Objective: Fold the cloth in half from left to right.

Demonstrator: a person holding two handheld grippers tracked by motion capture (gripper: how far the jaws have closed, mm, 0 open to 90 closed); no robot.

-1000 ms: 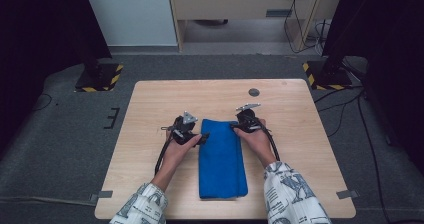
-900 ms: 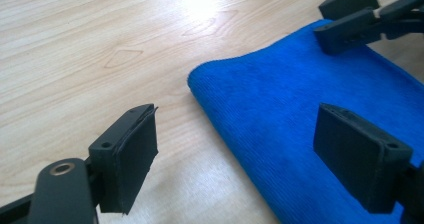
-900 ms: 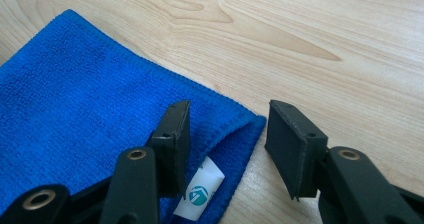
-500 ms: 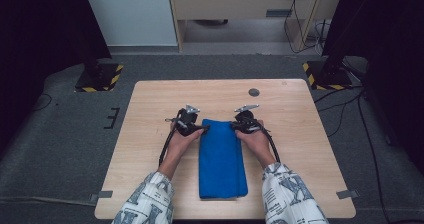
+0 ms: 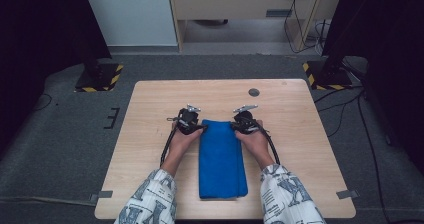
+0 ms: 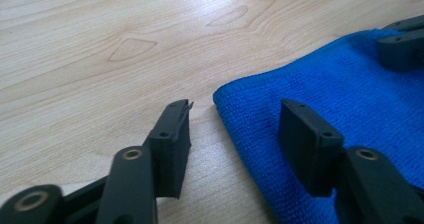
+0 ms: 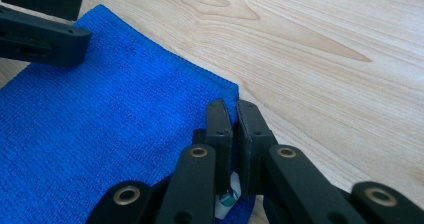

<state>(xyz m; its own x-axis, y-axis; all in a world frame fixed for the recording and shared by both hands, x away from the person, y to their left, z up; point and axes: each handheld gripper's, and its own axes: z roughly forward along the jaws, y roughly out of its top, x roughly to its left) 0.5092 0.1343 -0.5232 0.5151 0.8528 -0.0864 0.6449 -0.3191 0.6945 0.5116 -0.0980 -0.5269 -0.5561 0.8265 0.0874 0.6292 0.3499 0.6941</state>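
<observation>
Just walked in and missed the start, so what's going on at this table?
A person in patterned sleeves is working a folded blue terry towel on a light wooden table, a two-jaw gripper in each hand. The right gripper is shut at the towel's far right corner. The left gripper straddles the far left corner; its jaws have just been closing, with the towel's edge between them but not yet pinched.
</observation>
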